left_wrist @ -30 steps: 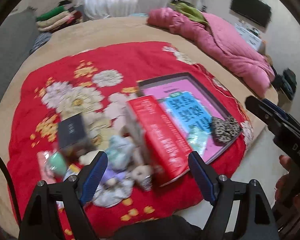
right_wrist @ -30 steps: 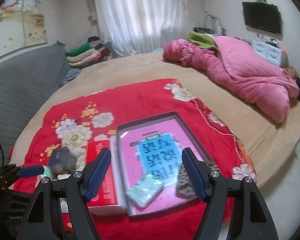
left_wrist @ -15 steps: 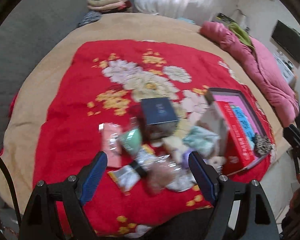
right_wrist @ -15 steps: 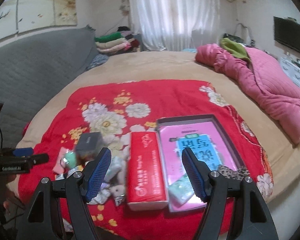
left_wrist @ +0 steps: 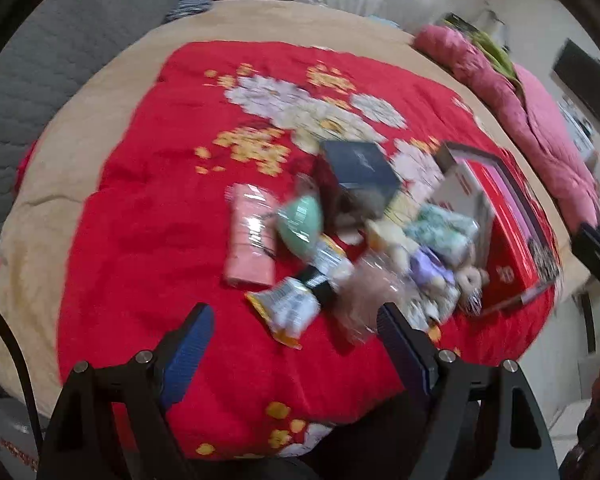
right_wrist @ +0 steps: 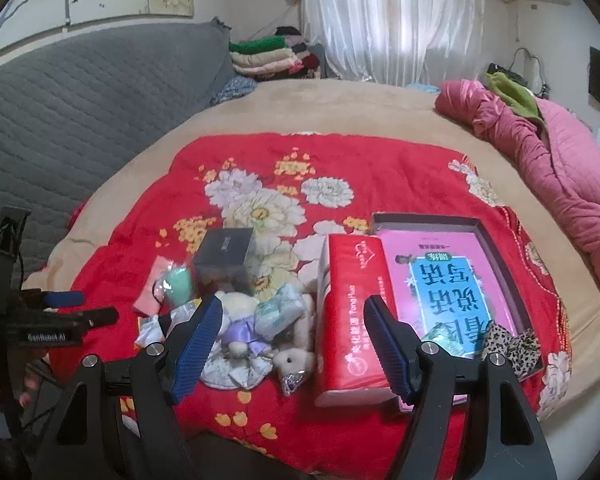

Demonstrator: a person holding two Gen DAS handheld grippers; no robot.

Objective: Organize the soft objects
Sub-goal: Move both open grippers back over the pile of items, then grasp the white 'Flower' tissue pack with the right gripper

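**Ana:** Soft toys and packets lie in a heap on the red flowered blanket [right_wrist: 340, 168]. From the right gripper [right_wrist: 292, 340] the heap sits just ahead of its left finger, with the plush doll in a purple dress [right_wrist: 240, 332] right beyond that fingertip.

**Ben:** And the right gripper's jaws?

**Ana:** Wide apart, nothing between the pads. The red tissue pack [right_wrist: 352, 312] lies straight ahead in the gap, but the pads are not touching it. Beyond its right finger is the shallow box [right_wrist: 496, 248] with a pink and blue book [right_wrist: 452, 276] inside, and a leopard-print piece [right_wrist: 508, 344] at the box's near corner.

**Ben:** The left gripper?

**Ana:** The left gripper [left_wrist: 296, 344] is also spread open and empty. That view is blurred. Just ahead of the gap lies a yellow-edged snack packet [left_wrist: 288, 308]; farther on, a pink packet [left_wrist: 250, 240] and a mint-green round item [left_wrist: 302, 220] lie side by side. A dark blue box [left_wrist: 360, 168] stands behind the heap.

**Ben:** Anything touching the heap?

**Ana:** Neither gripper. In the right wrist view a hand [right_wrist: 4, 392] with painted nails shows low at the left edge, under the other tool.
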